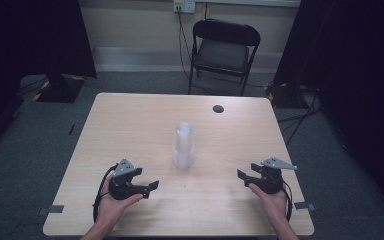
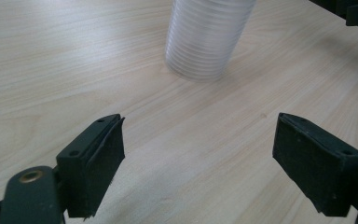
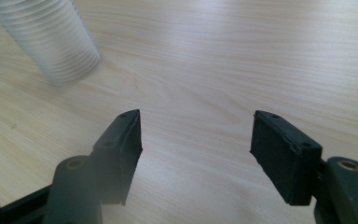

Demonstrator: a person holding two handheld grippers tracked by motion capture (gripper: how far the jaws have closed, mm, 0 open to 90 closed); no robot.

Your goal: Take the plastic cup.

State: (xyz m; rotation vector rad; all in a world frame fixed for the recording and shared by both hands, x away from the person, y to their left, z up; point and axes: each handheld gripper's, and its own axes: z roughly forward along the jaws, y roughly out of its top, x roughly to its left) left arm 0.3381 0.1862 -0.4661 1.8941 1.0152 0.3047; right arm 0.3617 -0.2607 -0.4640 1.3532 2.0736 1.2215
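The big light wooden square table (image 1: pixel 130 120) takes up the middle of the room, with a small dark round hole (image 1: pixel 218 108) near its far edge. Beyond it on the grey carpet stands a black folding metal chair (image 1: pixel 223 50), facing the table. At the table's centre stands a tall stack of clear ribbed plastic cups (image 1: pixel 183 146), upright, rims down on the wood, well apart from both hands. On the near left, the left gripper (image 1: pixel 155 185) sits in the person's hand, pointing inward towards the stack, jaws spread wide with nothing but bare wood between them. On the near right, the right gripper (image 1: pixel 241 175) mirrors it, jaws wide apart and empty too, aimed back at the cups.
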